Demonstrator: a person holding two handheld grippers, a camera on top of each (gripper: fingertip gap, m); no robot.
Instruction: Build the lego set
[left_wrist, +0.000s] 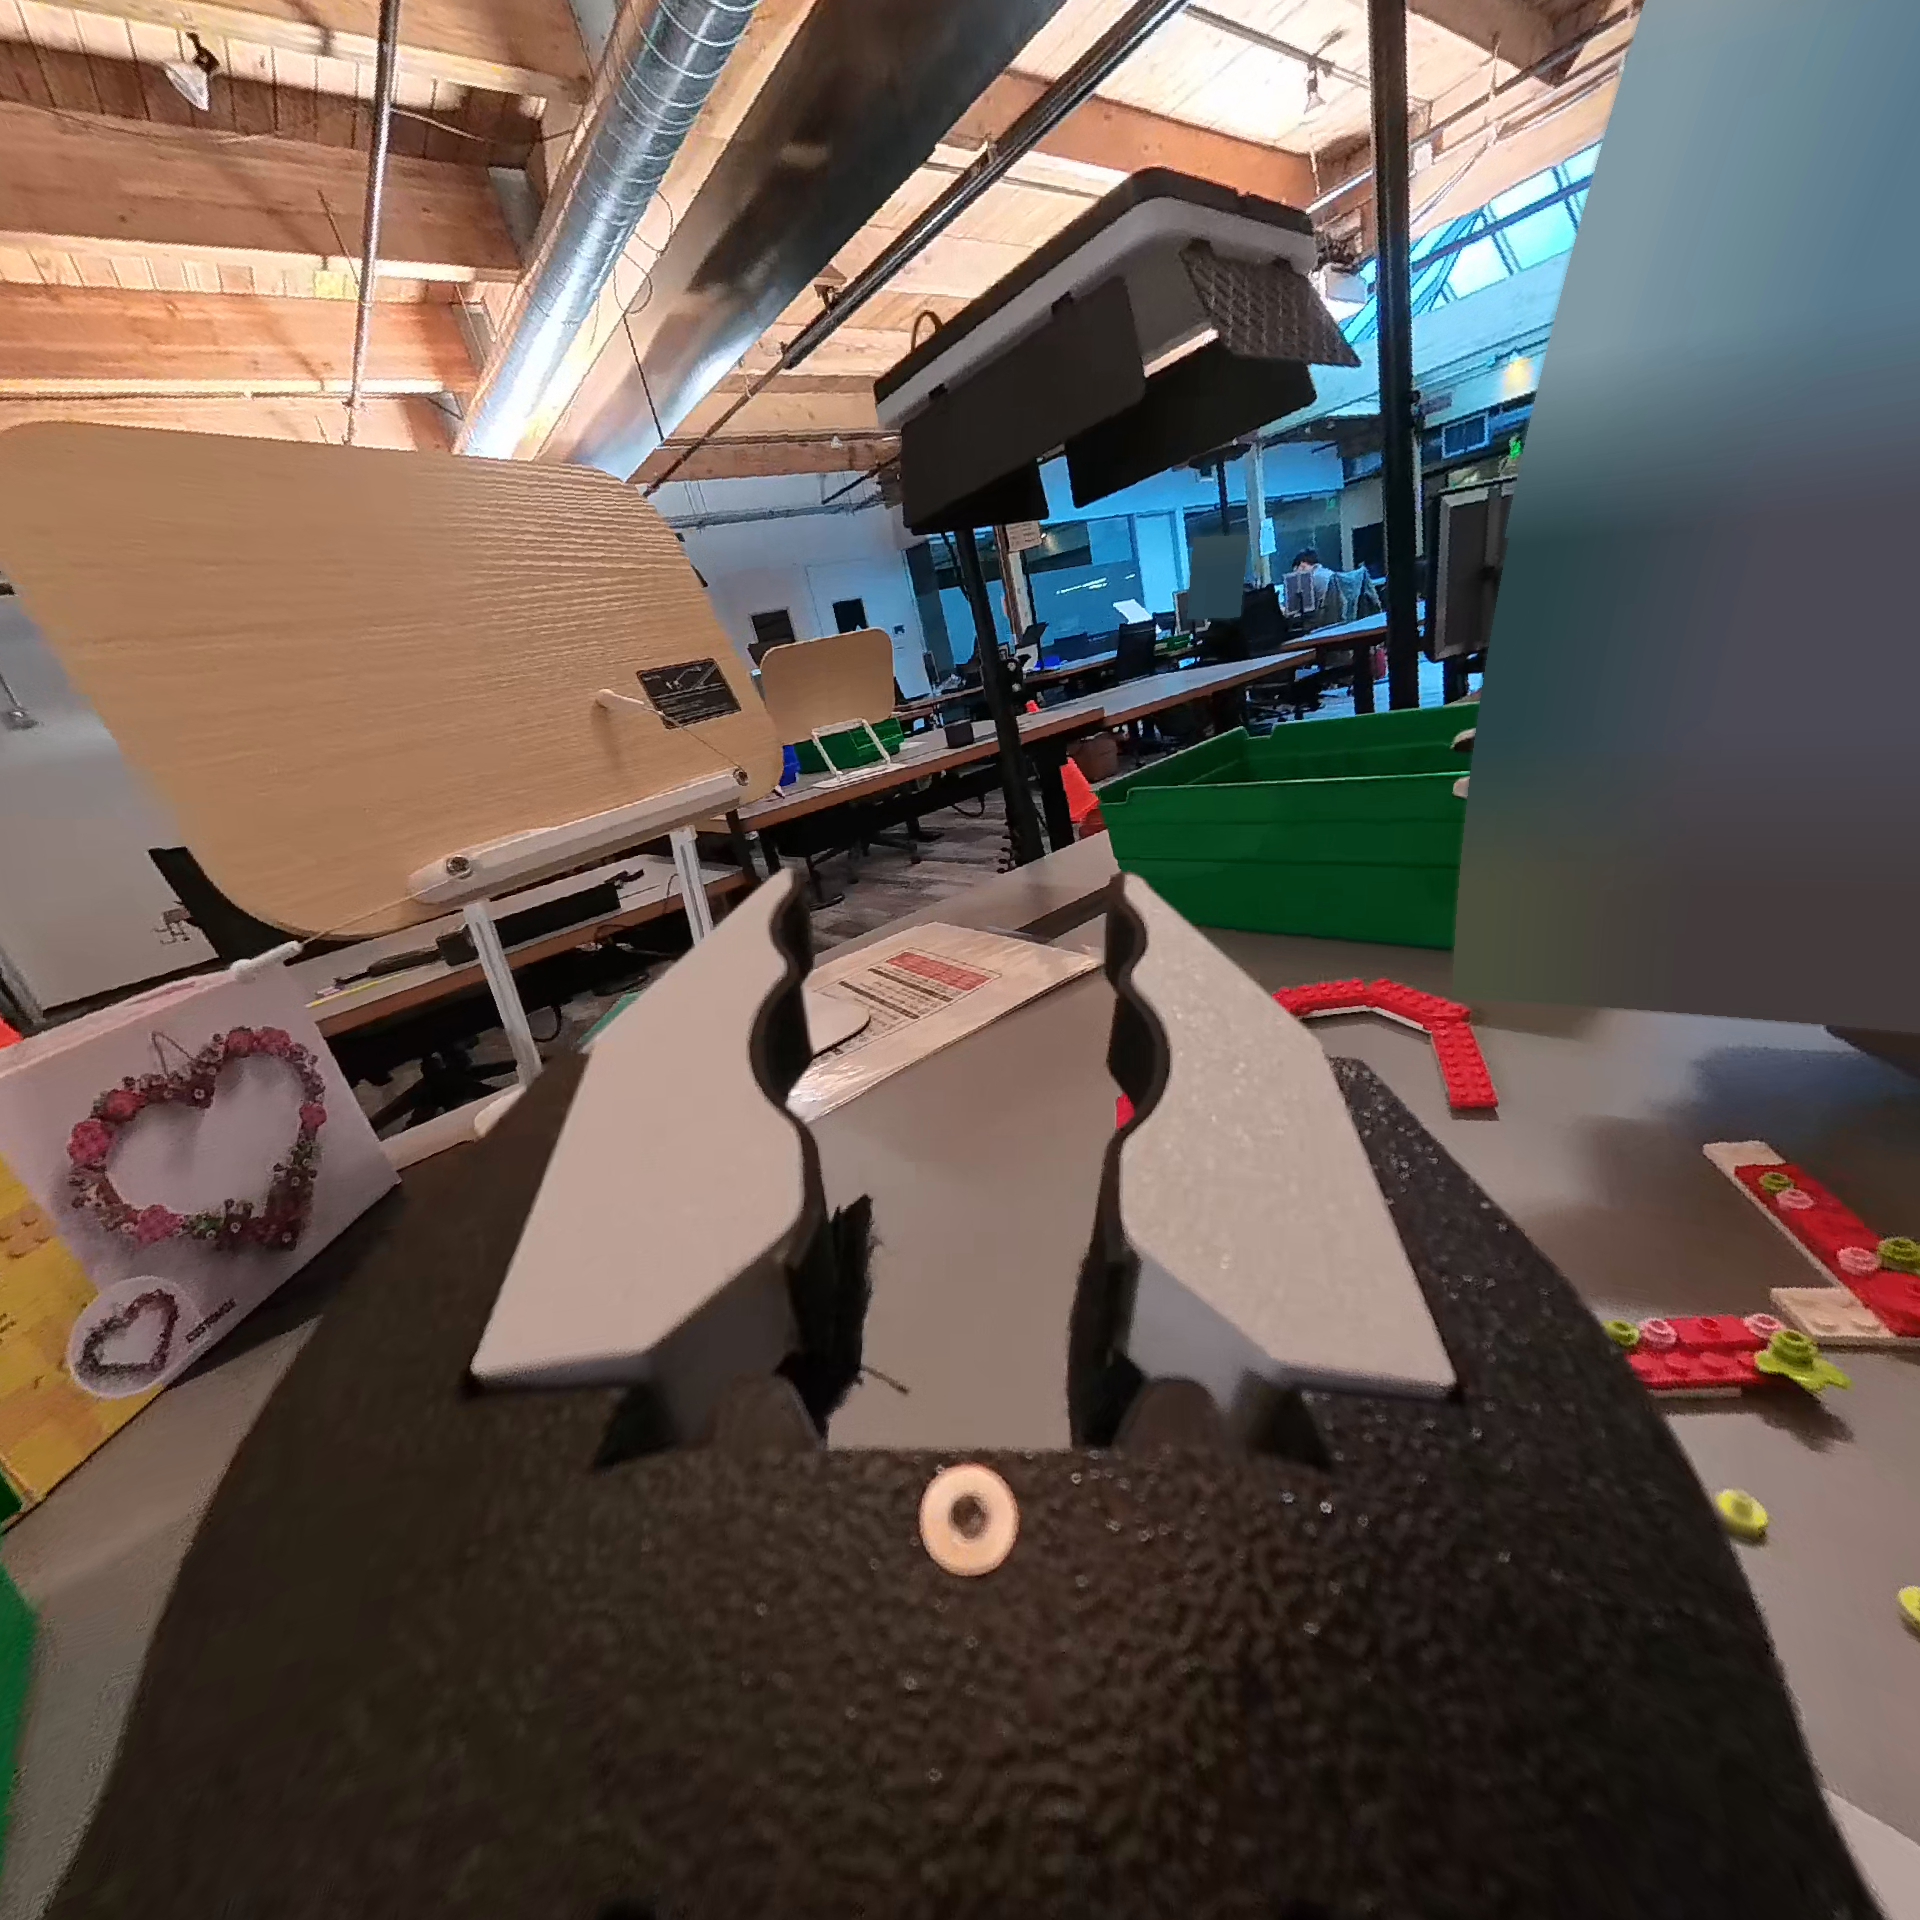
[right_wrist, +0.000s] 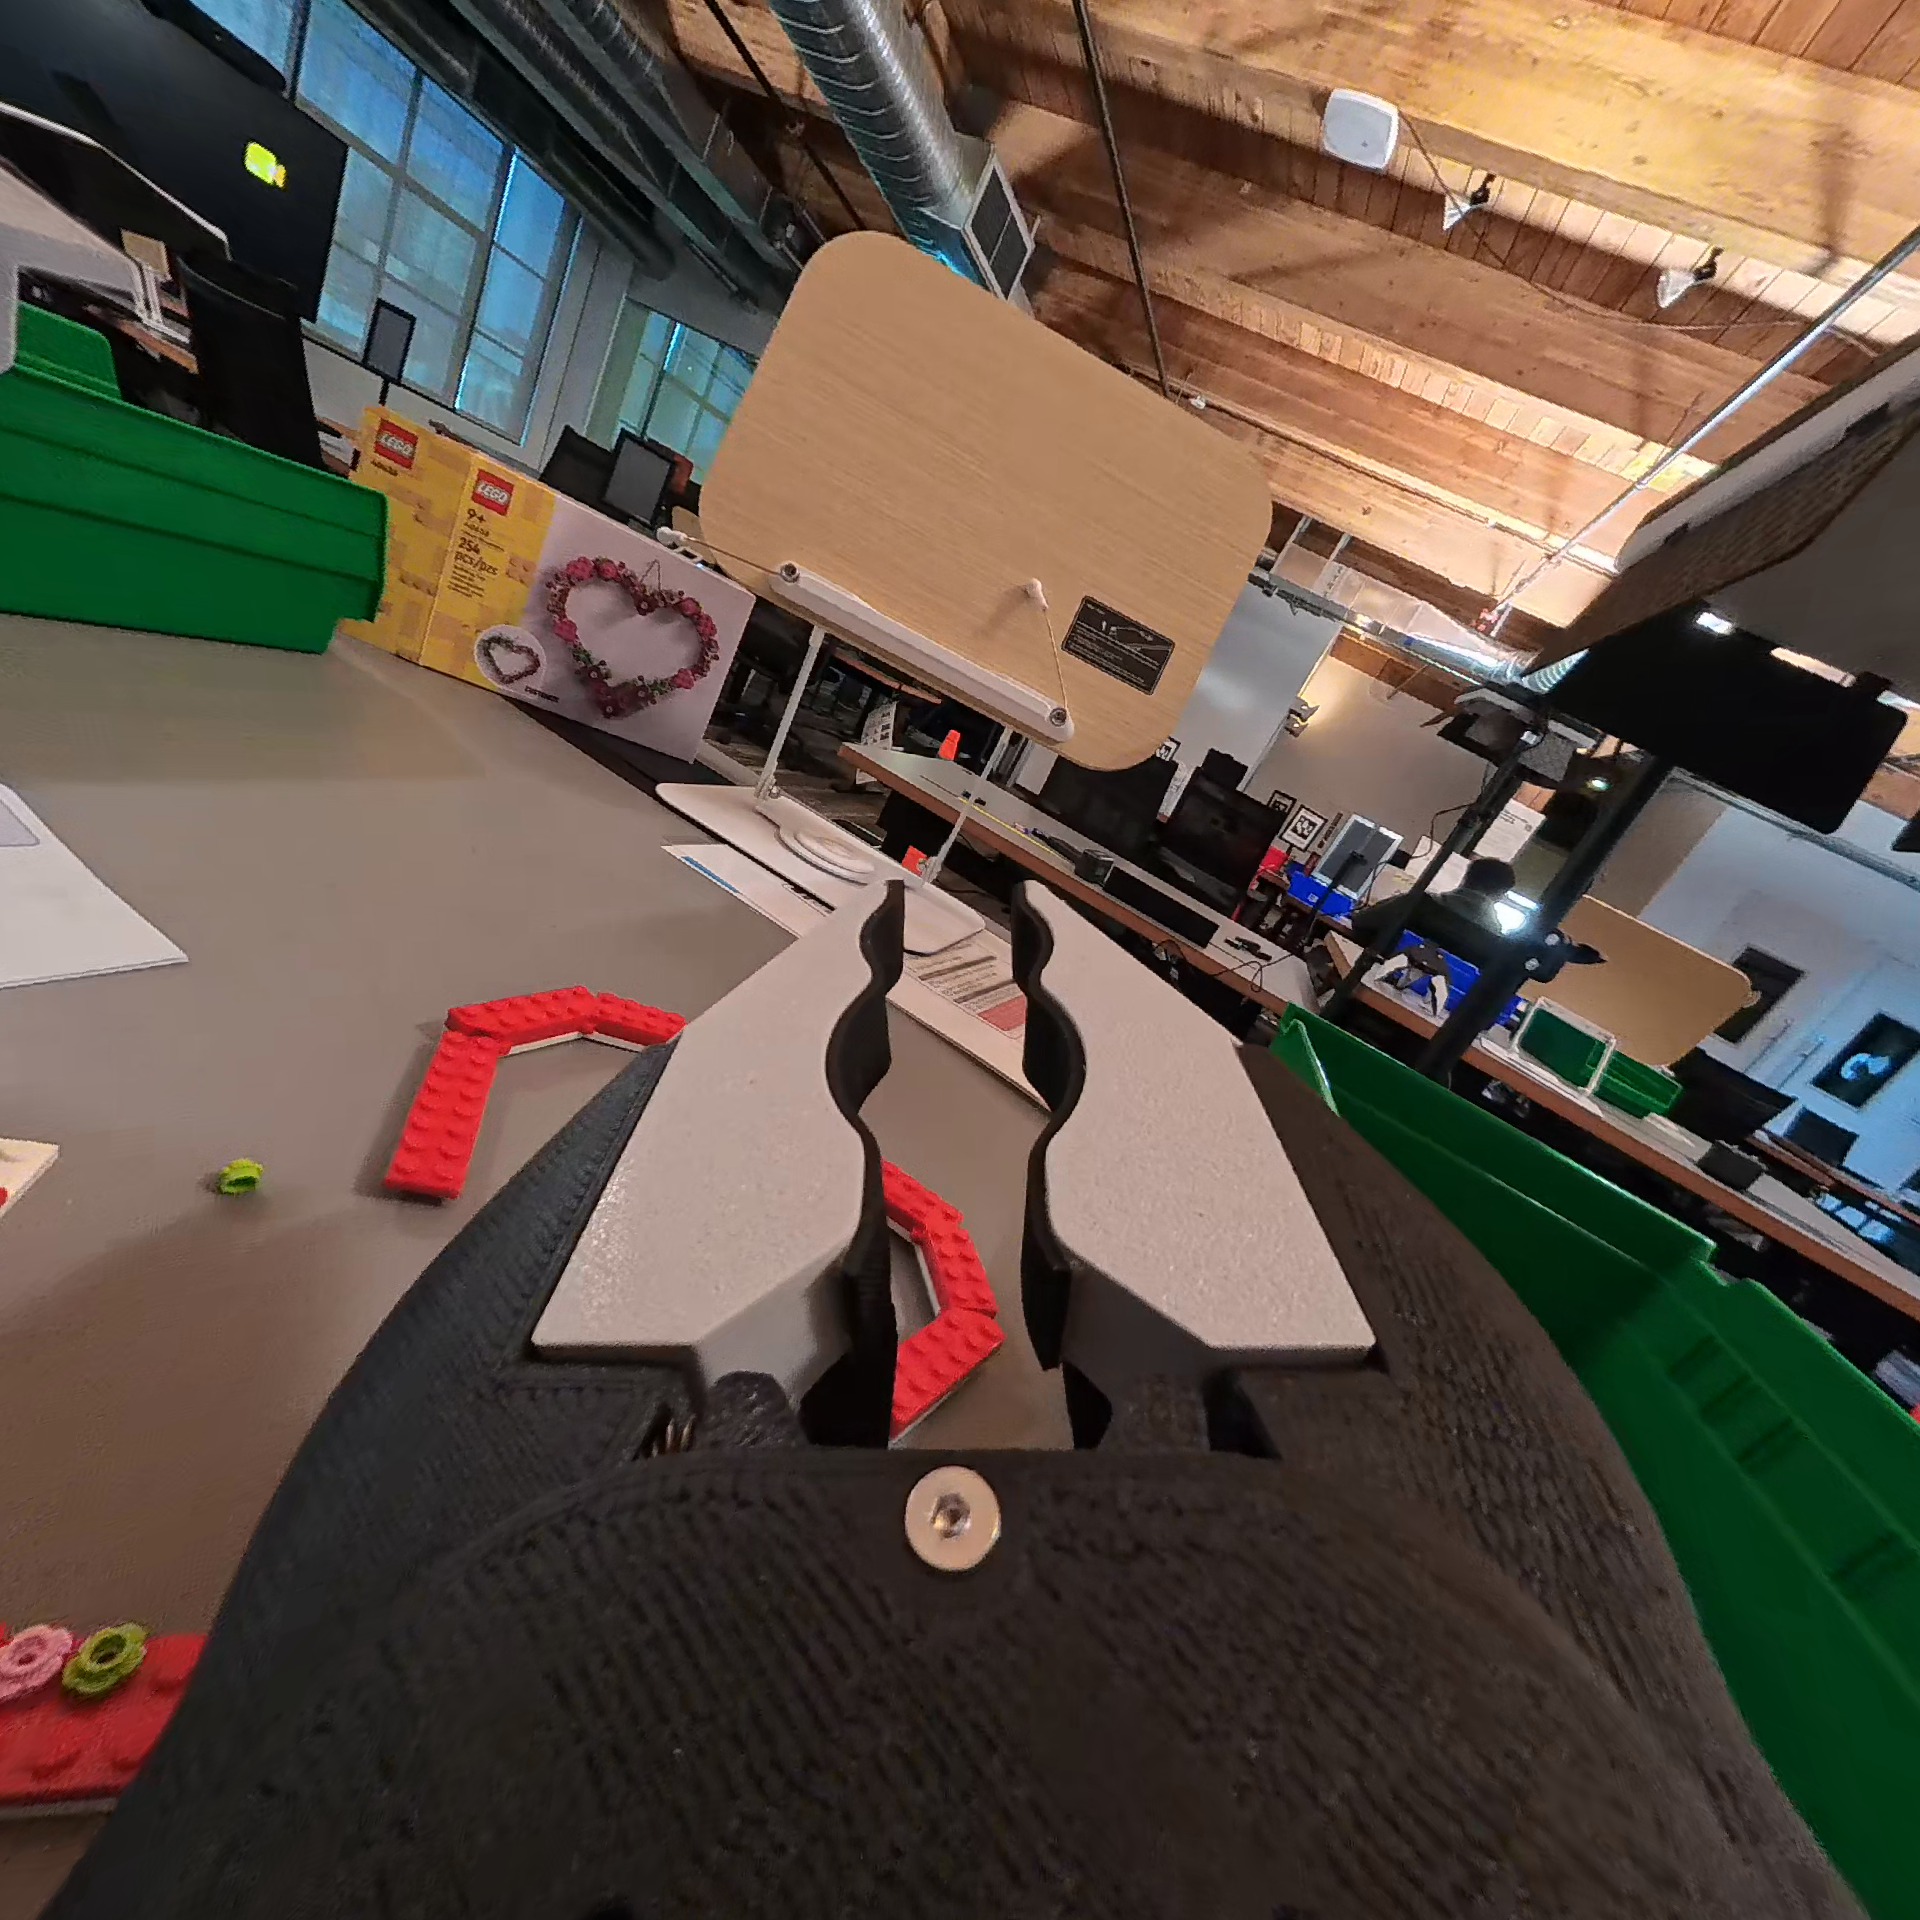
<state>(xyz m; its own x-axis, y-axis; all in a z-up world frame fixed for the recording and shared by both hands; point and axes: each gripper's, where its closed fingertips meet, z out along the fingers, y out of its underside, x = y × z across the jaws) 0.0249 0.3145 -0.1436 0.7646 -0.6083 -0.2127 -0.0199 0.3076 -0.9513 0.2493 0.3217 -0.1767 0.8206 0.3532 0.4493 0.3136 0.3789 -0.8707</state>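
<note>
My left gripper (left_wrist: 956, 914) is open and empty, held above the grey table. To its right lie a red angled plate frame (left_wrist: 1423, 1023) and red plates carrying small pink and lime flower pieces (left_wrist: 1756, 1345). My right gripper (right_wrist: 956, 925) is open and empty. Under it lies a red angled frame (right_wrist: 940, 1288), seen between the jaws. A second red angled frame (right_wrist: 488, 1060) lies to its left, with a loose lime piece (right_wrist: 239, 1176) beside it. A red plate with pink and lime flowers (right_wrist: 73, 1704) lies at the lower left.
The set's box with a heart wreath picture (right_wrist: 582, 634) (left_wrist: 187, 1153) stands at the table's back. A wooden book stand (right_wrist: 977, 499) (left_wrist: 364, 665) stands beside it, with papers (left_wrist: 935, 987) at its foot. Green bins (left_wrist: 1288, 831) (right_wrist: 1621, 1351) (right_wrist: 166, 509) flank the table. Tip to tip, the grippers are about 25 centimeters apart.
</note>
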